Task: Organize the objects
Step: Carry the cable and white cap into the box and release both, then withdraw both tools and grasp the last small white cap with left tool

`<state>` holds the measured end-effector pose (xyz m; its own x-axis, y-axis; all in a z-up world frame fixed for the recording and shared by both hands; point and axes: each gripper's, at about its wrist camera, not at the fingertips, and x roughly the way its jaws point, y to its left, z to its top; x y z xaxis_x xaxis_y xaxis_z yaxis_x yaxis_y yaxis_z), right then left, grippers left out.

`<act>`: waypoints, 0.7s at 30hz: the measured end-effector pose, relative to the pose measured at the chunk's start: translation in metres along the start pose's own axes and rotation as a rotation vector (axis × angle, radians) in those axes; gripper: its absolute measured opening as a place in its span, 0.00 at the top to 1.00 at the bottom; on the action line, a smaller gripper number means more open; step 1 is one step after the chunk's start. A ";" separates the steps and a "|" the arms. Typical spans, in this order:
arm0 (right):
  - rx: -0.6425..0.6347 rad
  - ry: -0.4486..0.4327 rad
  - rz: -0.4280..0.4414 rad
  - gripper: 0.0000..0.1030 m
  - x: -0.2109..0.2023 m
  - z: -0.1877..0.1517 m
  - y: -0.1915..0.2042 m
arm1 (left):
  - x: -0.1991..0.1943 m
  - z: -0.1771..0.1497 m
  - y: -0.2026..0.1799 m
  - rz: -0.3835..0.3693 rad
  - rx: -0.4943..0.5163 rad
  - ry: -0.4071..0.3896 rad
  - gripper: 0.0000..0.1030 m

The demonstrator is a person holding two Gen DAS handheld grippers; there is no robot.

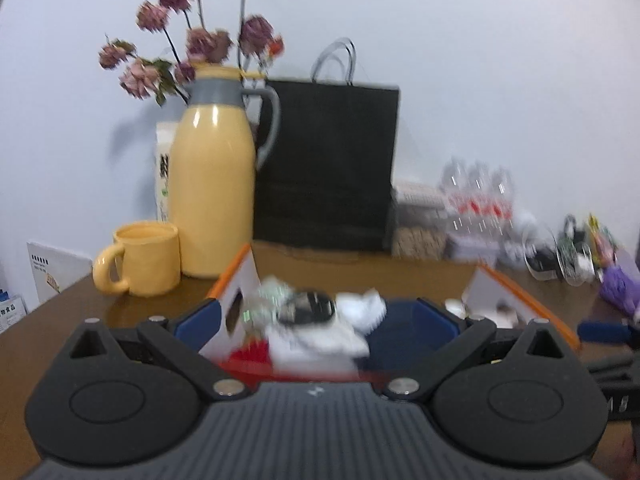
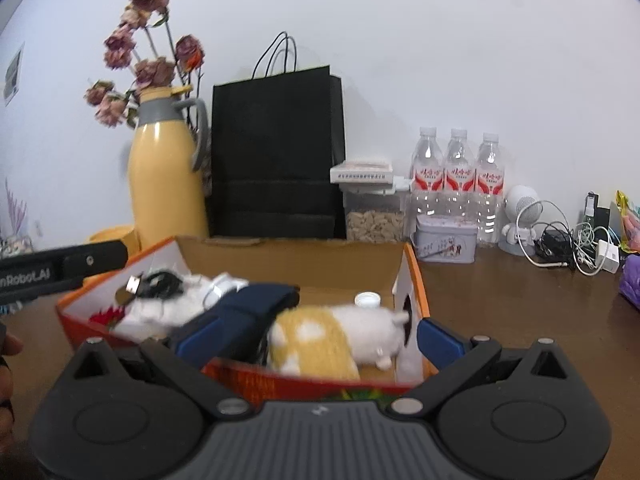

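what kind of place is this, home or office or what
Probably a home, or a lived-in office corner: a brown wooden table against a plain wall, holding a yellow thermos jug with dried flowers behind it, three water bottles, and a tangle of chargers and cables.

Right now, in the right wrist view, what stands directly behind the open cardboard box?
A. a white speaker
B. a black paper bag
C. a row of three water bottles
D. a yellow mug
B: the black paper bag rises right behind the back wall of the cardboard box, while the three water bottles stand further to the right.
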<state>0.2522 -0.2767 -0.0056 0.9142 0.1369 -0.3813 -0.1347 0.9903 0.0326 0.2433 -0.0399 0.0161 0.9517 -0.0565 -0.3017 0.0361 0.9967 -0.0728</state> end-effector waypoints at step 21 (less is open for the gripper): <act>-0.002 0.138 0.005 0.00 -0.017 -0.036 -0.017 | 0.015 -0.055 -0.030 -0.055 0.099 0.347 0.23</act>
<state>0.2256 -0.2965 -0.0334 0.8526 0.1371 -0.5042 -0.1400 0.9896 0.0324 0.2403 -0.0739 -0.0382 0.7881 -0.1100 -0.6056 0.1303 0.9914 -0.0105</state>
